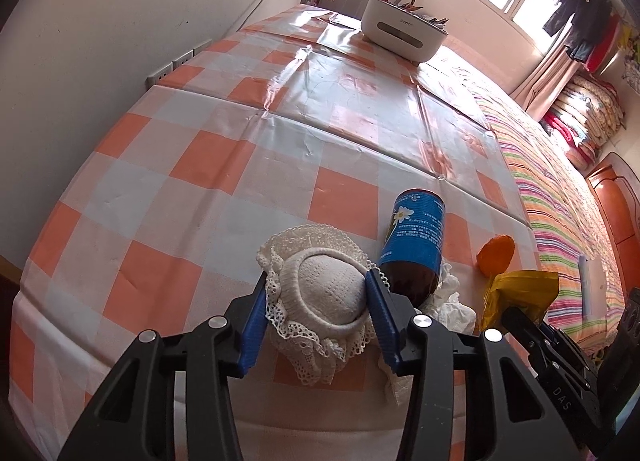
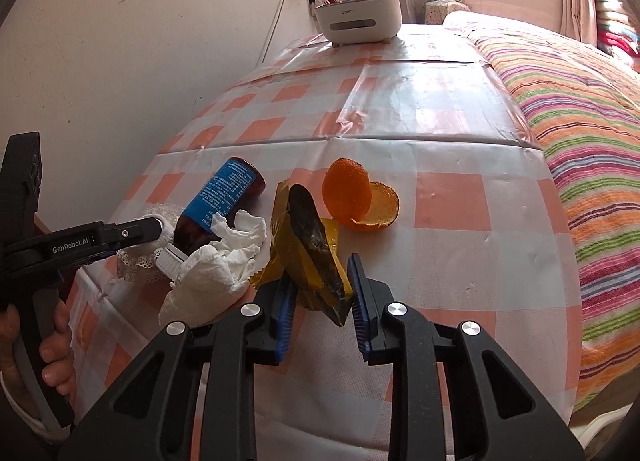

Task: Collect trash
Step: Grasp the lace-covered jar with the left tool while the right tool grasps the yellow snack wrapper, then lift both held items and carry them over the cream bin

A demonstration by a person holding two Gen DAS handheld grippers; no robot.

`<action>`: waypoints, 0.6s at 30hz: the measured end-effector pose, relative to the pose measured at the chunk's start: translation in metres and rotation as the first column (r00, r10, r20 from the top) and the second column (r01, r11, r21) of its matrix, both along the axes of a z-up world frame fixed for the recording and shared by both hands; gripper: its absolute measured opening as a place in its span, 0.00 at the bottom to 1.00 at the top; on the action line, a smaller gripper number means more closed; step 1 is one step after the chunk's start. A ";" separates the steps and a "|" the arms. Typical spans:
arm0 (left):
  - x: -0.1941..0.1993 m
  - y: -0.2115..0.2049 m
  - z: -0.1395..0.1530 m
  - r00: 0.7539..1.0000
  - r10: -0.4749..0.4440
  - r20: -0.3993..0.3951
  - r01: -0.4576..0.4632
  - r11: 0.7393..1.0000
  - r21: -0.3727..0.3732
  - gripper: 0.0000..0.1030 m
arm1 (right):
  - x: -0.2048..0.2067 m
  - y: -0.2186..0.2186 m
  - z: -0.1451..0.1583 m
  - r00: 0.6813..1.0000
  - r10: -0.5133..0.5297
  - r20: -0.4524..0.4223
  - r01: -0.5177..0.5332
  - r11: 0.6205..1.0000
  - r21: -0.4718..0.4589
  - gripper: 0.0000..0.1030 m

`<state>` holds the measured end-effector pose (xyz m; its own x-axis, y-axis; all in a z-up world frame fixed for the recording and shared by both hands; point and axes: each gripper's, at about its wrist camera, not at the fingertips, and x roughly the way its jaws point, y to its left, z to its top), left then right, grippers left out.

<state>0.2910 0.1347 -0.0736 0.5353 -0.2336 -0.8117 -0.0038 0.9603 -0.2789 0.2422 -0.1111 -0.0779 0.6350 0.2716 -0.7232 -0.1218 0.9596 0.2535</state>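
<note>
Left gripper (image 1: pixel 318 297) is clamped on a white lace-trimmed sock (image 1: pixel 320 293) at the table's (image 1: pixel 280 121) near edge. Right gripper (image 2: pixel 322 293) pinches a yellow wrapper (image 2: pixel 310 245) beside the orange peel (image 2: pixel 360 197). Legible: "GenRobot.AI" (left gripper body); bottle (image 2: pixel 224 197) label unreadable.

Black grippers, blue ribbed fingers (image 1: pixel 378 317)

A yellow wrapper (image 2: pixel 310 257) with a dark inner side is standing crumpled at lower centre of the right wrist view, with orange peel (image 2: pixel 360 197) lying just behind it. At its left, crumpled white tissue (image 2: pixel 224 257) is resting against a brown bottle (image 2: pixel 218 201) with a blue label, lying on its side.
</note>
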 end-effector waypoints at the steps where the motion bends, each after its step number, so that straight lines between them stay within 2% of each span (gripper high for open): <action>1: 0.000 0.001 0.000 1.000 0.003 0.000 -0.003 1.000 -0.004 0.44 | -0.002 0.000 0.001 1.000 0.000 0.003 0.000 1.000 0.004 0.23; 6: -0.004 0.005 0.001 1.000 0.006 0.004 -0.006 1.000 -0.022 0.42 | -0.009 -0.001 0.004 1.000 -0.003 0.019 0.002 1.000 0.020 0.23; 18: -0.028 0.005 0.030 0.993 0.020 0.116 -0.019 1.000 -0.012 0.42 | -0.027 -0.002 0.018 0.997 -0.002 0.075 0.001 1.000 0.014 0.23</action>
<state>0.2633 0.1395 -0.0440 0.6305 -0.2306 -0.7412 0.0104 0.9573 -0.2891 0.2151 -0.1134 -0.0602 0.6874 0.2803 -0.6700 -0.1395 0.9563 0.2570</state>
